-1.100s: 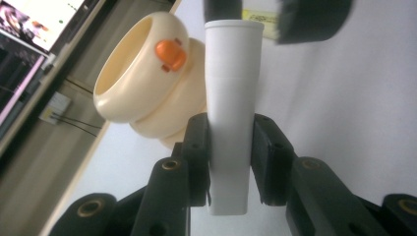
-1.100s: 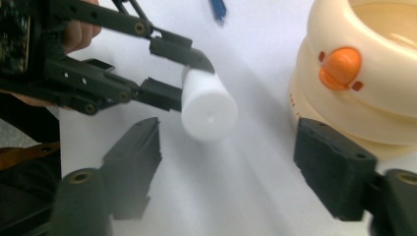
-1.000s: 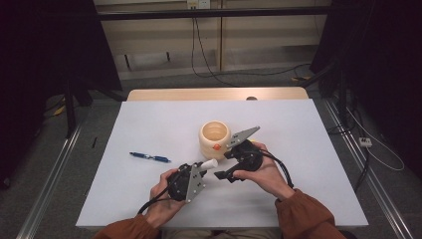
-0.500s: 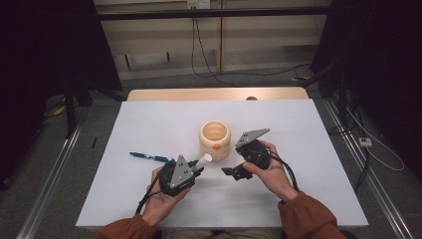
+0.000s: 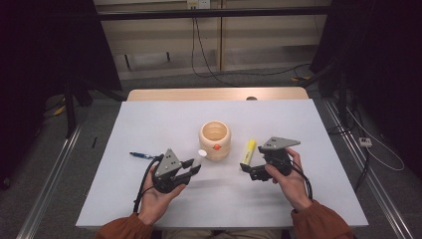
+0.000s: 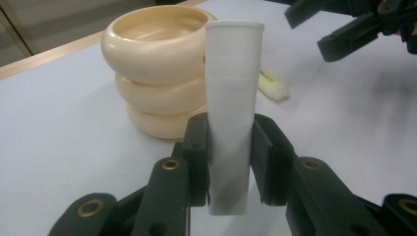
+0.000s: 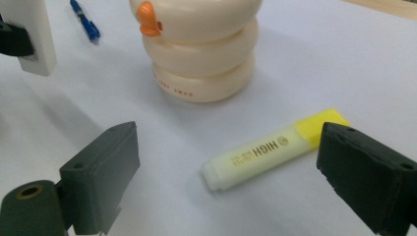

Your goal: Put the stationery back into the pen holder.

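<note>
The left gripper (image 6: 228,157) clamps a white tube (image 6: 231,98), whose base it hides. The right gripper (image 7: 226,182), jaws just opened wide, hovers over the highlighter (image 7: 275,147) at four o'clock from the holder (image 5: 215,139).

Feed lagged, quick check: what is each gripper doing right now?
Left gripper: closed on the white tube.
Right gripper: open, just widened, holding nothing; yellow highlighter lies ahead.

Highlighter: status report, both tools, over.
Left tool shut on white tube. Right tool open, jaws just widened, either side of highlighter flat on table. Cup beside it, not blocking.
</note>
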A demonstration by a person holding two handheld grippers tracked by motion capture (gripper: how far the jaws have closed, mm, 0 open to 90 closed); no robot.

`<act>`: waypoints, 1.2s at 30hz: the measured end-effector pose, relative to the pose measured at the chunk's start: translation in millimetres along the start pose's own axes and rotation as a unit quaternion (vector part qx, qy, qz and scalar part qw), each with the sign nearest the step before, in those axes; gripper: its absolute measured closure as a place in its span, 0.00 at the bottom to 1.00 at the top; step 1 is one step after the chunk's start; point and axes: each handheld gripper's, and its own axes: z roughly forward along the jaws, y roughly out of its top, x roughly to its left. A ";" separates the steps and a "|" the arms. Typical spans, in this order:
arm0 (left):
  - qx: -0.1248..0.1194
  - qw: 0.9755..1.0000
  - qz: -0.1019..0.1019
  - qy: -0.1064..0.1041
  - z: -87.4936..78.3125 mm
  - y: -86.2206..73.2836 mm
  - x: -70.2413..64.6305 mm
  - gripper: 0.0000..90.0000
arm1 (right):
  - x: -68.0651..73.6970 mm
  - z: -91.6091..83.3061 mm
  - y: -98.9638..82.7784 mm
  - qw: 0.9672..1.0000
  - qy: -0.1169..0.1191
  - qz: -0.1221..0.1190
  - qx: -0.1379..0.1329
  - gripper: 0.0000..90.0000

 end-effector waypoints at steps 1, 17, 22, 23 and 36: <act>-0.004 1.000 -0.007 -0.002 -0.6 0.7 0.9 0.79 | -0.7 -2.7 -3.1 1.000 -0.006 0.004 -0.006 0.09; -0.035 0.998 -0.047 0.009 -13.3 26.1 16.9 0.79 | -12.8 -36.3 -42.7 0.997 -0.045 0.024 -0.052 0.09; -0.042 0.997 -0.058 0.010 -11.9 34.9 22.4 0.79 | -12.5 -42.2 -53.7 0.996 -0.063 0.034 -0.059 0.09; -0.042 0.997 -0.061 0.009 -11.6 37.0 23.2 0.79 | -11.8 -43.2 -55.5 0.996 -0.061 0.035 -0.057 0.09; -0.058 0.994 -0.086 0.017 -4.3 56.1 33.1 0.79 | -14.4 -52.8 -62.8 0.994 -0.062 0.046 -0.077 0.06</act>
